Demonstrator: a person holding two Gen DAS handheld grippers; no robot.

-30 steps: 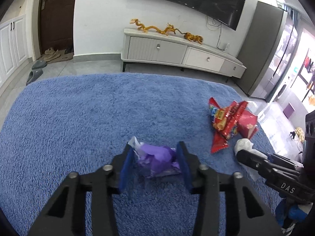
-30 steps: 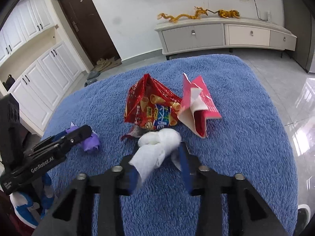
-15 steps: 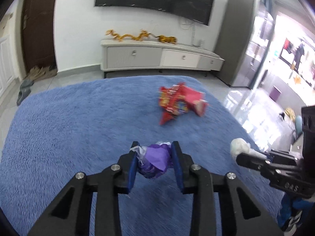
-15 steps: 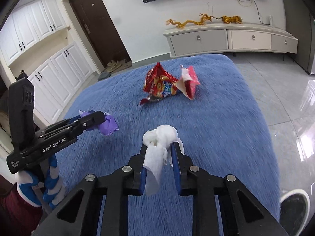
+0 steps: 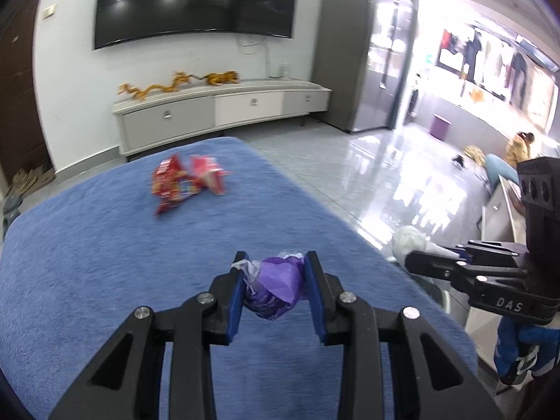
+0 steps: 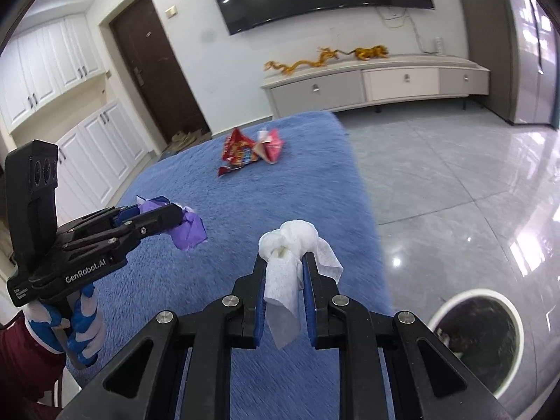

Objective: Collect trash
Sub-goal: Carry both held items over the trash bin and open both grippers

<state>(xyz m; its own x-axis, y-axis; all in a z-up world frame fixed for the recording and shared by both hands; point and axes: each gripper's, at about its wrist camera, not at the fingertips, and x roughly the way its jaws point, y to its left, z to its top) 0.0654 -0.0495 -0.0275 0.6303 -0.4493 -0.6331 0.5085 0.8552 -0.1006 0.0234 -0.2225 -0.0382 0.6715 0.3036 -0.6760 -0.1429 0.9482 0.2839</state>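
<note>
My left gripper (image 5: 275, 262) is shut on a crumpled purple wrapper (image 5: 276, 285) and holds it above the blue rug (image 5: 105, 255). It also shows in the right wrist view (image 6: 154, 215) with the wrapper (image 6: 190, 231). My right gripper (image 6: 282, 259) is shut on a white tissue (image 6: 292, 245), held over the rug's right edge; it also shows in the left wrist view (image 5: 416, 262). Red snack bags (image 5: 185, 178) lie far back on the rug, also in the right wrist view (image 6: 250, 150). A white-rimmed bin (image 6: 479, 336) stands on the floor at lower right.
A white TV cabinet (image 5: 224, 112) with gold dragon ornaments stands against the far wall under a TV (image 5: 196, 3). Glossy grey tile floor (image 6: 455, 182) lies right of the rug. White cupboards (image 6: 70, 112) and a dark door (image 6: 157, 70) are at left.
Both grippers have lifted off the rug with their trash and swung back and to the right; the snack bags now look farther away, and the bin has come into the right wrist view.
</note>
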